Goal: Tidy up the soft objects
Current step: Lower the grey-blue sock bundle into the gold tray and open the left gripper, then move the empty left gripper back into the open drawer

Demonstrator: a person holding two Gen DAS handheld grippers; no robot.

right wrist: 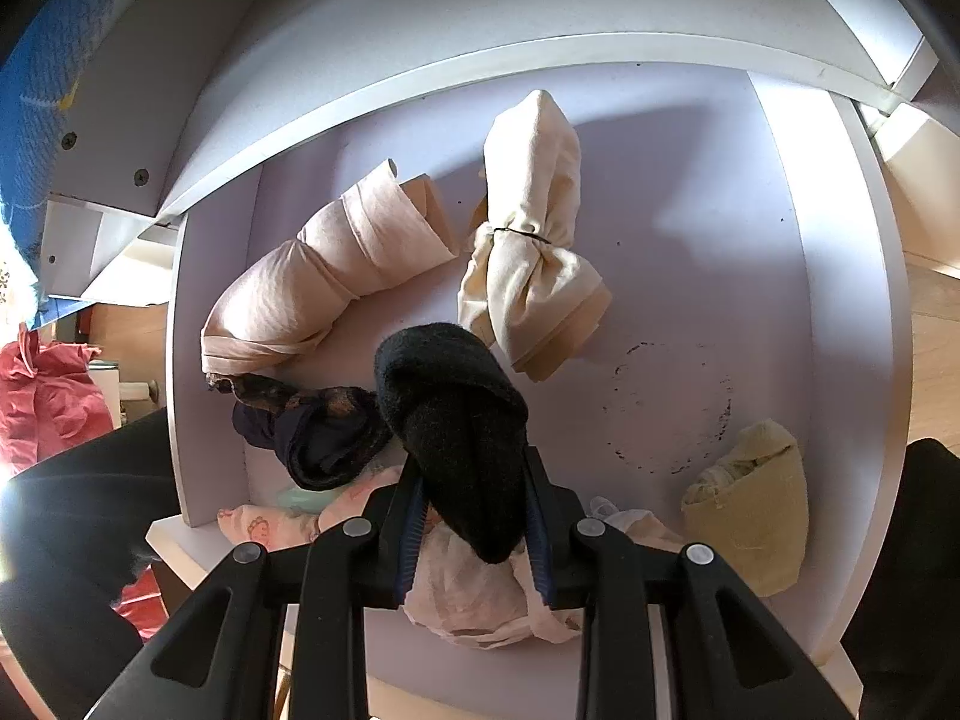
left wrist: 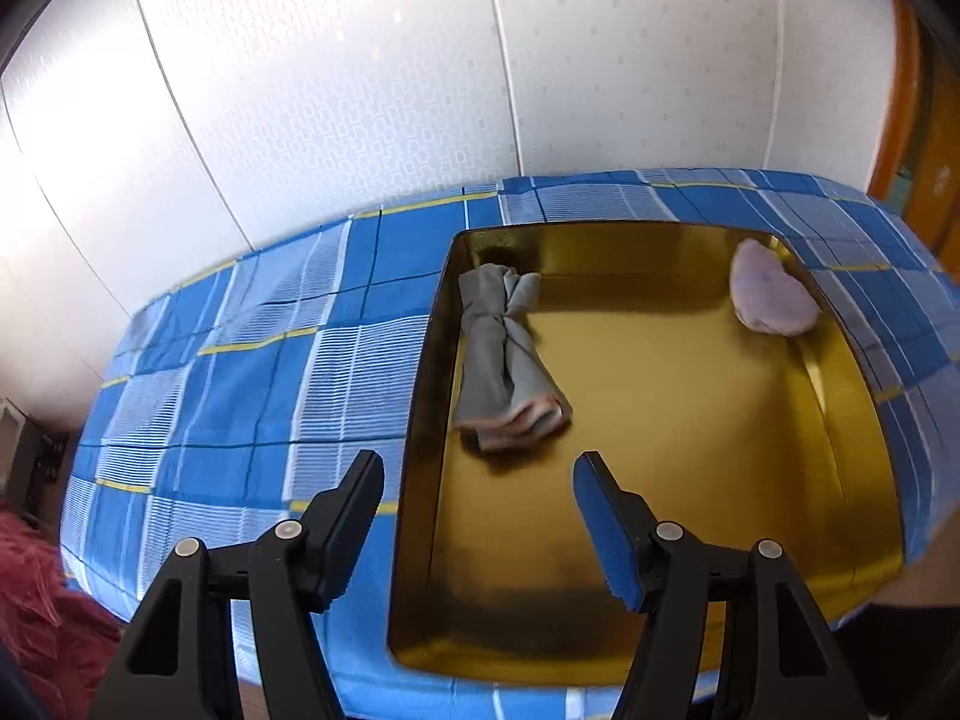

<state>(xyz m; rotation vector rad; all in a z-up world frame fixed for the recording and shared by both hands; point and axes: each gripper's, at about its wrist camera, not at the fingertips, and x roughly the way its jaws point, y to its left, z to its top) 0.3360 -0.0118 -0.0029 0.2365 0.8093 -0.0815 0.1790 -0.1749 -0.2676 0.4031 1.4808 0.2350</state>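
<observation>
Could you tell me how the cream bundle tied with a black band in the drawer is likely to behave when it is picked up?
The cream bundle looks like soft fabric, so probably light and floppy at both ends. The black band cinches its middle, so it should likely stay together. It seems unlikely to roll or break.

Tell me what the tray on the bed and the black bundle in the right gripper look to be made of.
Tray: looks like thin metal with a glossy gold finish; its walls mirror the grey bundle. Black bundle: a soft, fuzzy knit, probably wool or fleece; matte, and it dents between the right gripper pads.
</observation>
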